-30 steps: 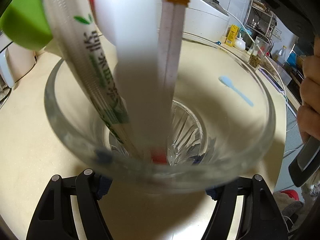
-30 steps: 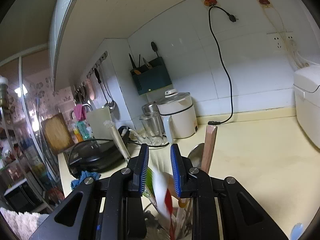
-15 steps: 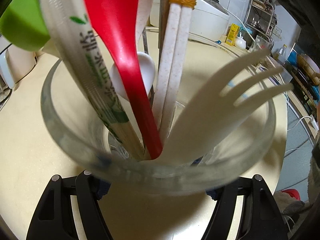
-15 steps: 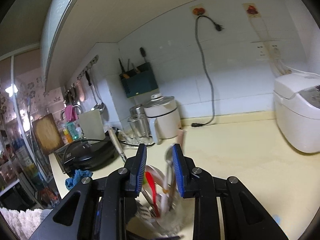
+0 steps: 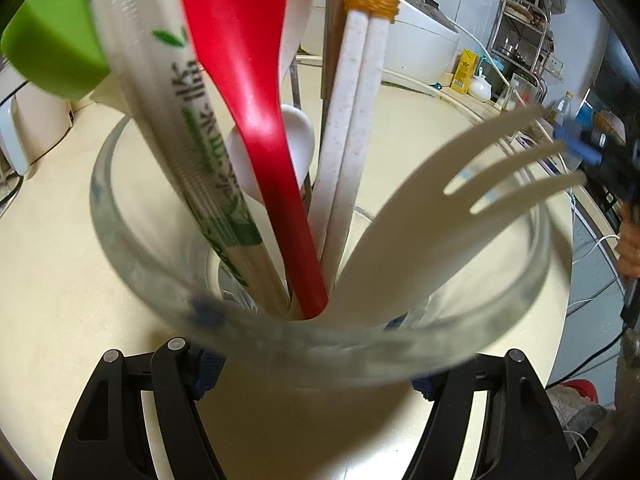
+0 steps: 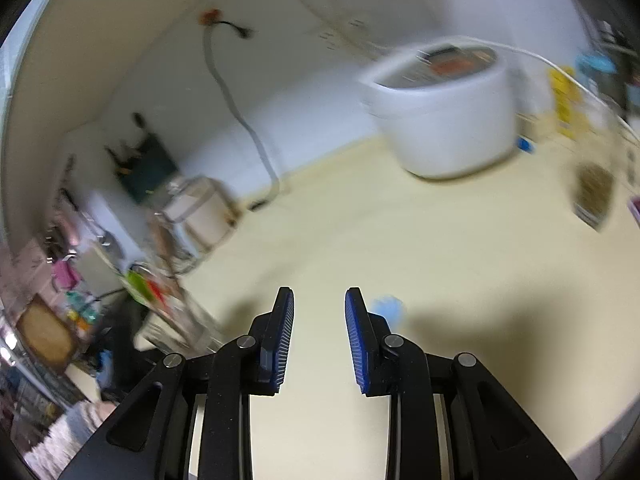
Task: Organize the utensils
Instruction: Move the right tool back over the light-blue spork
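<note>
My left gripper (image 5: pixel 316 372) is shut on a clear glass cup (image 5: pixel 120 216), its blue pads pressed against both sides. In the cup stand paper-wrapped chopsticks (image 5: pixel 160 92), a red spoon (image 5: pixel 248 80), a white spoon (image 5: pixel 298 136), banded speckled chopsticks (image 5: pixel 360 100) and a cream fork (image 5: pixel 440 208) leaning right. My right gripper (image 6: pixel 319 296) is open with nothing between its pads, low over the cream counter (image 6: pixel 400 240). A small light-blue spoon (image 6: pixel 388 307) lies just beyond its right finger. The same cup (image 6: pixel 160 292) shows blurred to its left.
A white rice cooker (image 6: pixel 440 112) stands at the back right against the tiled wall, and a kettle (image 6: pixel 200 216) at the back left. A jar (image 6: pixel 594 196) and bottles line the right side. A green utensil (image 5: pixel 52 48) rises at the cup's left.
The cream fork has landed in the cup and rests against the rim. My right gripper let go, swung right and down over the counter, rolling as it went. The left gripper stayed put.
</note>
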